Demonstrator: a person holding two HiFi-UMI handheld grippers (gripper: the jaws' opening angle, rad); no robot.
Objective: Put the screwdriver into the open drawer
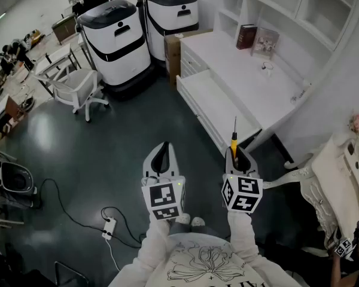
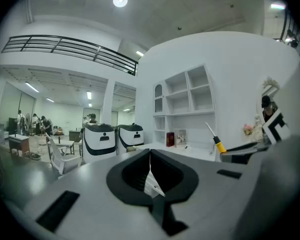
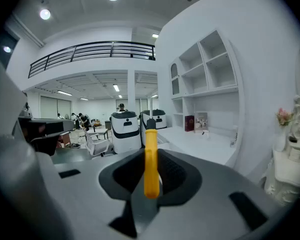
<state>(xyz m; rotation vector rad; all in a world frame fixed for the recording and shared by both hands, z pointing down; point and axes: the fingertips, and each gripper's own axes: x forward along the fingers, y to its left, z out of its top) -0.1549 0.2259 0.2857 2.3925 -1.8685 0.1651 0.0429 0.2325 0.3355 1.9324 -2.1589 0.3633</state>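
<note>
A screwdriver (image 1: 234, 141) with a yellow handle and a thin metal shaft is clamped in my right gripper (image 1: 236, 153), its tip pointing forward at the white desk. In the right gripper view the yellow handle (image 3: 151, 163) stands upright between the shut jaws. The open drawer (image 1: 218, 105), white and shallow, is pulled out from the desk (image 1: 245, 70) just ahead of the screwdriver's tip. My left gripper (image 1: 163, 148) hangs beside the right one over the dark floor, its jaws shut with nothing between them. The left gripper view shows the screwdriver (image 2: 217, 143) off to its right.
Two white-and-black machines (image 1: 116, 40) (image 1: 170, 14) stand left of the desk beside a cardboard box (image 1: 173, 49). A white office chair (image 1: 78, 87) is at far left. A power strip (image 1: 109, 226) and cable lie on the floor. An ornate white chair (image 1: 341, 184) is at right. A book (image 1: 246, 36) stands on the desk.
</note>
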